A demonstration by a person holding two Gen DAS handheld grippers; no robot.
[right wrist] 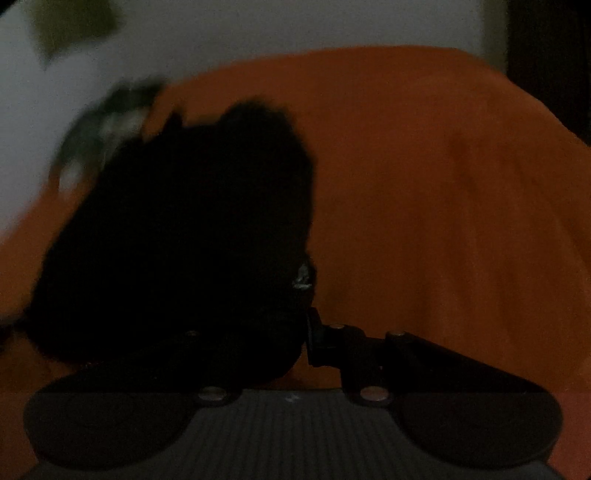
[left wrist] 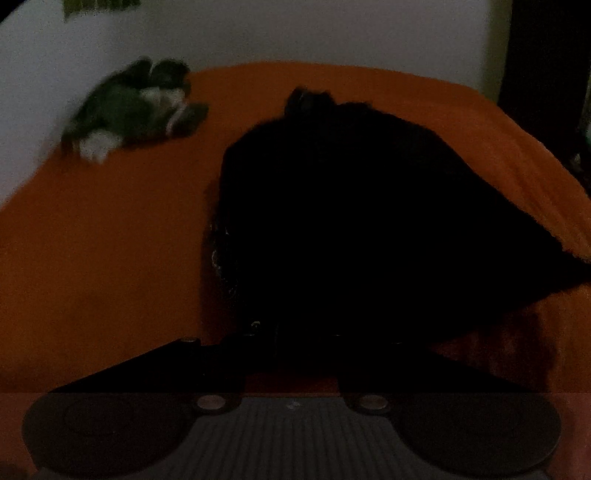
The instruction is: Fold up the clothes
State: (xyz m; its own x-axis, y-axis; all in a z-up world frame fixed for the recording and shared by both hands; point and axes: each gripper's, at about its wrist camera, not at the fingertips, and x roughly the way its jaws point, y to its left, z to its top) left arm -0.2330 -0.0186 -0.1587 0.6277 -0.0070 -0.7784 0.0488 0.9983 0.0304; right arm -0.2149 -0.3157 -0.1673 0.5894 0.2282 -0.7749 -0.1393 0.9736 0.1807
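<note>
A black garment [left wrist: 351, 221] lies on the orange bed cover [left wrist: 110, 240], its near edge at my left gripper [left wrist: 291, 343]. The left fingers look closed on that near edge, though the dark cloth hides the tips. In the right wrist view the same black garment [right wrist: 184, 240] fills the left half and hangs from my right gripper [right wrist: 308, 332], whose fingers are shut on its edge near a small white mark [right wrist: 303, 277].
A bundle of dark green and white clothes [left wrist: 136, 110] lies at the far left of the bed by the white wall [left wrist: 258, 29]; it is blurred in the right wrist view [right wrist: 107, 122]. The bed's right edge borders dark furniture [left wrist: 546, 74].
</note>
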